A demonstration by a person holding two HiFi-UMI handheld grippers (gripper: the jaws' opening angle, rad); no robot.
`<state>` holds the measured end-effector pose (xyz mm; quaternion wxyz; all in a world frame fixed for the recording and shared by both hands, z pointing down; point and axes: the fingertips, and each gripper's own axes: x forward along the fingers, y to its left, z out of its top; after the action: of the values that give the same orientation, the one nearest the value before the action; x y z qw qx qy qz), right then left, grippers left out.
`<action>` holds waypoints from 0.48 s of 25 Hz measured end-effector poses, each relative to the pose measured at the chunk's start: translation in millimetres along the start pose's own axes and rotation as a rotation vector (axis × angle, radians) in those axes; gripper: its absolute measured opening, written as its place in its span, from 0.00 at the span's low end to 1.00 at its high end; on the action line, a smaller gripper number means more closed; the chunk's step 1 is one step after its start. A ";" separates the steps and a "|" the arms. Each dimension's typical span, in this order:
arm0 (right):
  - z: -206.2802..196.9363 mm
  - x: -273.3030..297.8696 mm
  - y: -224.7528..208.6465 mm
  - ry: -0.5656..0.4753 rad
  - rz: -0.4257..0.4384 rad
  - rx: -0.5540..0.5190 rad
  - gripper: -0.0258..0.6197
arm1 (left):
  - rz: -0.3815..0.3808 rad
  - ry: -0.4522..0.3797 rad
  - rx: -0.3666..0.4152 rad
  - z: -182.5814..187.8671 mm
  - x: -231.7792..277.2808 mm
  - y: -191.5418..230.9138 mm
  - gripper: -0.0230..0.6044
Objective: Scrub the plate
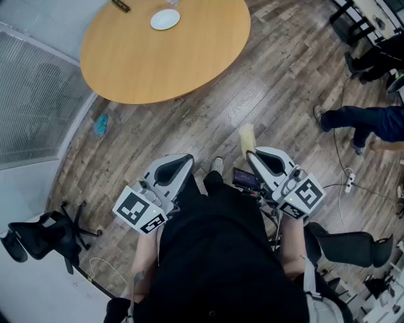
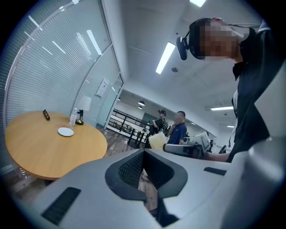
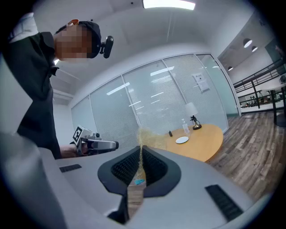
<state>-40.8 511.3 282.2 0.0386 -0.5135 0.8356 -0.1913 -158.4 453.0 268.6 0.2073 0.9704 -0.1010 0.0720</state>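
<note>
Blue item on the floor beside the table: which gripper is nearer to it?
Left. The left gripper is right of and below the blue item; the right gripper, shut on a sponge, is farther right.

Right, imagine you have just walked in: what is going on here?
A person stands some way back from the round table, with a gripper in each hand. The right gripper is shut on a yellow sponge. The left gripper is shut with nothing in it. The white plate lies on the far side of the table, out of reach of both grippers, so the scrubbing has not begun.
</note>
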 end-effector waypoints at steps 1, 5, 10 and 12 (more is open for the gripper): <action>-1.4 0.3 2.3 -0.004 0.001 0.004 0.08 | 0.000 0.001 0.004 -0.1 -2.3 -1.0 0.05; -3.7 -0.8 9.3 -0.022 0.004 0.004 0.08 | -0.023 -0.012 -0.013 -1.6 -7.7 -7.7 0.05; -4.2 -2.8 9.7 -0.046 0.022 0.020 0.08 | -0.032 0.037 -0.012 -13.9 -3.6 -17.9 0.05; -8.3 -4.1 9.1 -0.033 0.021 0.018 0.08 | 0.004 0.052 0.042 -17.5 -2.7 -19.5 0.05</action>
<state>-48.7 520.9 286.1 0.0590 -0.5076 0.8384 -0.1898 -158.3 478.2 276.3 0.1891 0.9722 -0.0959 0.0998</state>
